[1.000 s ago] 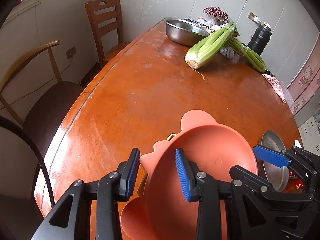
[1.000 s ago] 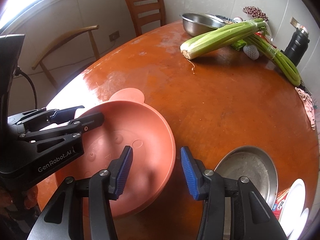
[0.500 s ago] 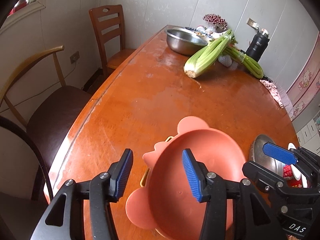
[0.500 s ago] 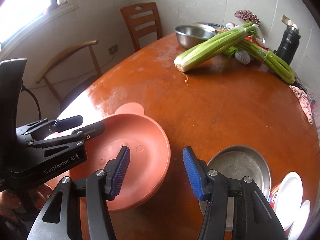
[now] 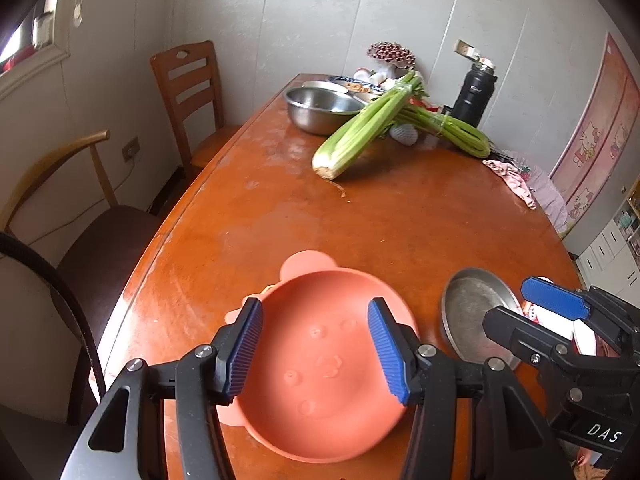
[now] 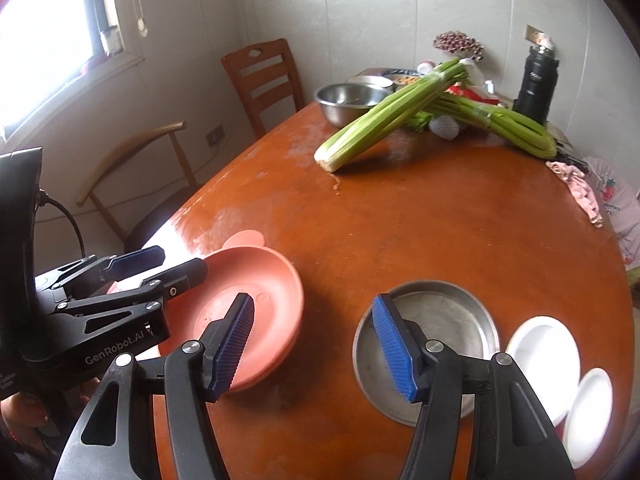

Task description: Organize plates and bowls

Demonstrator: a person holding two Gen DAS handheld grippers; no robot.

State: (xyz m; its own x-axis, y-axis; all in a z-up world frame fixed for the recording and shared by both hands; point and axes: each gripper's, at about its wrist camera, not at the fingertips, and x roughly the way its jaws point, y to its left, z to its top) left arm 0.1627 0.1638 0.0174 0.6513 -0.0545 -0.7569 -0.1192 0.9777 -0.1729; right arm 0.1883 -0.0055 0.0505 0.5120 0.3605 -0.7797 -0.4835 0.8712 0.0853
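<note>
one pink bowl [image 6: 248, 312], two steel dishes [image 6: 440, 320], two white plates [image 6: 544, 356], two celery bunches [image 6: 384, 124]

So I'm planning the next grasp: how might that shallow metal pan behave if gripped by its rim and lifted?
The metal pan looks thin and rigid, so it is probably light and won't flex. Its smooth, shiny rim may slip between ribbed pads. Being shallow and wide, it would likely tilt when held at one edge.

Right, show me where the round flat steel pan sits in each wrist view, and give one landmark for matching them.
Left wrist view: the round flat steel pan lies lower right, beside the salmon-pink eared plastic bowl.
Right wrist view: it lies at lower centre, between that bowl and two white plates.
Shared landmark: the pale green celery bunch further back on the orange-brown table.
</note>
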